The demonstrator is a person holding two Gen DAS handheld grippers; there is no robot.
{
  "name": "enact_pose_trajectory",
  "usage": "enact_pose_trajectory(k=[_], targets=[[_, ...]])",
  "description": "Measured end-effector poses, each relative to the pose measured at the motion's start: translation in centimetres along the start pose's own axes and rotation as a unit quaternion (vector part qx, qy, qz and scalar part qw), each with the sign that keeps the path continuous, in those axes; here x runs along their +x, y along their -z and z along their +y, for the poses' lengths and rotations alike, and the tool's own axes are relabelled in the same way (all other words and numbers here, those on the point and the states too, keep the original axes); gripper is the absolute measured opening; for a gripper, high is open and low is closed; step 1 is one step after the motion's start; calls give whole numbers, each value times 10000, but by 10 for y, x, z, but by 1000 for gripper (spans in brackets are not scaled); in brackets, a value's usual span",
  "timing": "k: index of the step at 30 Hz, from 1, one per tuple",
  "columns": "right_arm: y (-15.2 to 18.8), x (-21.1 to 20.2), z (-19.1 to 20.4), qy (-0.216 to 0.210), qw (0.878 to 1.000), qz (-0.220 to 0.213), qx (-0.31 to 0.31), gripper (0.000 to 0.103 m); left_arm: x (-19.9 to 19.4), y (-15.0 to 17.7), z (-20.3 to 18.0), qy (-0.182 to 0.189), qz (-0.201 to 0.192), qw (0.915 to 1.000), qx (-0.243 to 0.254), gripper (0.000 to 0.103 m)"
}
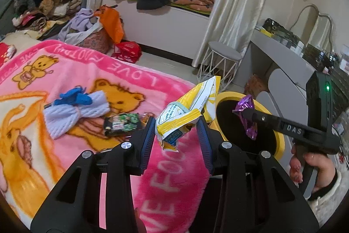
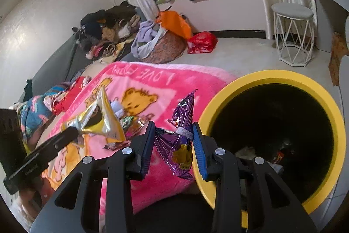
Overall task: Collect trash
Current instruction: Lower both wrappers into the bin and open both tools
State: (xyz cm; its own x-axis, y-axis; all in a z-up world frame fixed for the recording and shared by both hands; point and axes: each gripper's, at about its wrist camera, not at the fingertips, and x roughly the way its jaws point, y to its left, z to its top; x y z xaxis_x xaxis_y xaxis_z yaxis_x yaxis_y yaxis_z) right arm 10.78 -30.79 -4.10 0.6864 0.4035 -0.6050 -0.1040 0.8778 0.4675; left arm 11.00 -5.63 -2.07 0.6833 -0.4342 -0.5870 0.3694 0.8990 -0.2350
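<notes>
Left gripper (image 1: pixel 176 123): angled downward, jaws partly closed, clamped on crumpled yellow-white wrapper (image 1: pixel 185 115); wrapper stands up past fingertips, over edge of pink blanket (image 1: pixel 65 80).

Right gripper (image 2: pixel 172 134): angled downward, jaws partly closed, pinching purple wrapper (image 2: pixel 181 130); wrapper hangs below pads, just left of bin rim.

Yellow bin (image 2: pixel 257 78): black interior, directly right of and ahead of right gripper; scraps visible at bottom.

Right hand (image 1: pixel 314 169): wrapped round grip handle, light sleeve at wrist.

Green packet (image 1: pixel 122 123): lies on blanket, left of left gripper's fingers.
</notes>
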Motion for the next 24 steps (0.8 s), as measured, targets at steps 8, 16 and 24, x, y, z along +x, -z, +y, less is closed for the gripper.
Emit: enact_pose_trajectory(k=[8,16,24], targets=[[-5,-16,-22,206,9994,-228,180,33,10,2,-23,162,98,9996,222,32],[-7,-29,-40,441,9977,-383,358,33,22,4,-43,284,172,9987,397,32],[-7,-37,-59,632,9954,-487,523,33,35,4,-58,394,250,9976,517,32]])
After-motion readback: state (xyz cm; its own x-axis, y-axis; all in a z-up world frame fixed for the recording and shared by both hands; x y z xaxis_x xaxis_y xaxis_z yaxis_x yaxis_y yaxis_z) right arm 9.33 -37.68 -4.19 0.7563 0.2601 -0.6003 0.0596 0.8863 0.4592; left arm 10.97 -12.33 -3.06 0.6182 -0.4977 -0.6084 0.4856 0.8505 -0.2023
